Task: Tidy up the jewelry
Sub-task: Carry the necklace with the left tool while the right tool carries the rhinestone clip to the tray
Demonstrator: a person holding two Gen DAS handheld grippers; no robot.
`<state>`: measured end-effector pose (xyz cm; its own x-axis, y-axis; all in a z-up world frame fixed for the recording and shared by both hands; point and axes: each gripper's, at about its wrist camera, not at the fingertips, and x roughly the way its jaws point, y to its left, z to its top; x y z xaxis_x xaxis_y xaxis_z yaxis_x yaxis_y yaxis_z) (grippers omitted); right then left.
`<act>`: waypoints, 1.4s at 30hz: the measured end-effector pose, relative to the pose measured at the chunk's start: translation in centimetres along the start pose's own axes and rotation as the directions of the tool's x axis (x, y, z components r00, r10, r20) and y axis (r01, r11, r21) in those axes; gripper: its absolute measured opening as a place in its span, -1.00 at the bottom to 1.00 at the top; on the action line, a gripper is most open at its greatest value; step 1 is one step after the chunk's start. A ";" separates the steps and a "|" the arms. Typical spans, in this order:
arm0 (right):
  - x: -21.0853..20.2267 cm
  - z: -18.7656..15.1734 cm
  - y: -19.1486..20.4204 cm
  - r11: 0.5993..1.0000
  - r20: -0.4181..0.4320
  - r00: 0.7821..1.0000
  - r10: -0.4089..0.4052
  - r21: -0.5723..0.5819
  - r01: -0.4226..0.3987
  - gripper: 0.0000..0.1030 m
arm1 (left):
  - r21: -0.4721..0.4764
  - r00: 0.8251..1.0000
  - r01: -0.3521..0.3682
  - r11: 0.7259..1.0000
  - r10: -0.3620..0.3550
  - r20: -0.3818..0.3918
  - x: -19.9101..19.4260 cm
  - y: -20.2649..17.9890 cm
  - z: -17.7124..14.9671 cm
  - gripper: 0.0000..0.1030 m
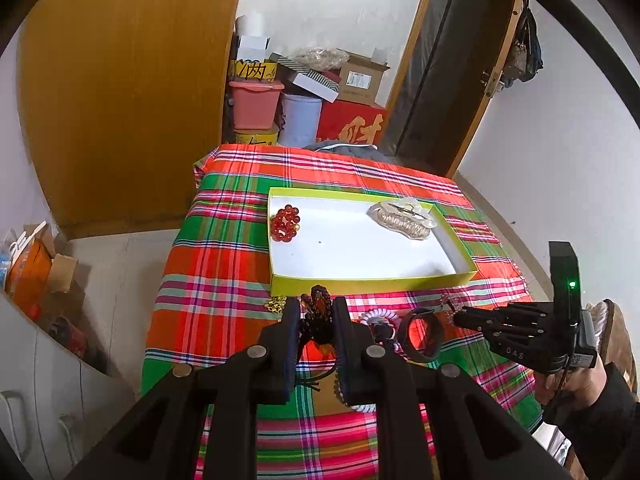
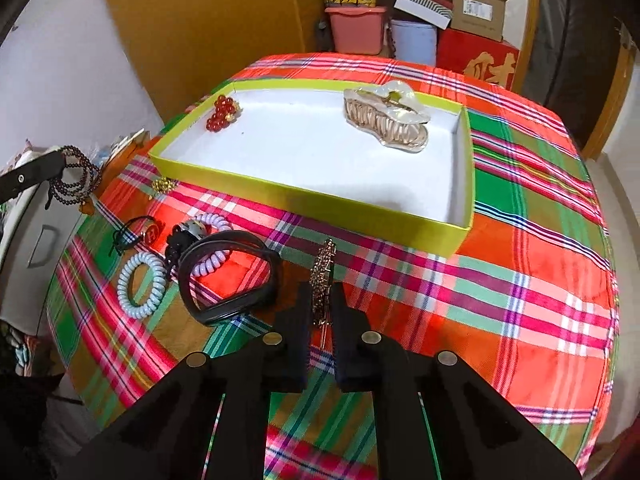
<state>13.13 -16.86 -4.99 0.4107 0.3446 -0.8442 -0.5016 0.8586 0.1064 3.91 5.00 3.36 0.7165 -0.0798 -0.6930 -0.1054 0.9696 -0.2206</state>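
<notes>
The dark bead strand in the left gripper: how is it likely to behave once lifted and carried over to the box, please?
Probably floppy: the dark bead strand hangs in slack loops from the left gripper. It may swing, since the loops dangle freely. It could snag on the yellow box rim if carried low.

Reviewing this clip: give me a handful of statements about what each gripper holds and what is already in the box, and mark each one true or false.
1. The left gripper is shut on the dark beaded bracelet. True.
2. The right gripper is open and holds nothing. False: it is shut on the rhinestone hair clip.
3. The red bead bracelet lies inside the yellow-green box. True.
4. The pearly claw clip lies on the plaid cloth outside the box. False: it sits inside the box, at the end opposite the red beads.
5. The black band and the pale coiled hair tie are already in the box. False: both lie on the cloth.
</notes>
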 end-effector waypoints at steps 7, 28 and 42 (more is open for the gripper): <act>-2.9 0.2 -0.5 0.999 0.061 0.998 -0.004 0.042 0.001 -0.84 | 0.003 1.000 0.017 1.000 -0.017 0.008 -0.2 -0.4 0.4 -0.69; -4.0 4.9 -1.8 0.995 0.136 0.990 -0.032 0.096 0.019 -0.84 | -0.008 0.999 0.053 0.999 -0.053 0.014 4.0 -0.2 5.0 -0.69; 1.4 7.0 -4.7 0.986 0.051 0.996 -0.074 0.151 0.066 -0.84 | 0.007 0.997 0.010 1.000 -0.009 -0.073 11.6 0.8 6.5 -0.69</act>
<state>21.43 -17.79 -2.99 0.4854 0.2989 -0.8216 -0.3526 0.9268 0.1289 16.65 6.35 -0.39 0.6652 -0.1055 -0.7392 -0.0937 0.9704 -0.2227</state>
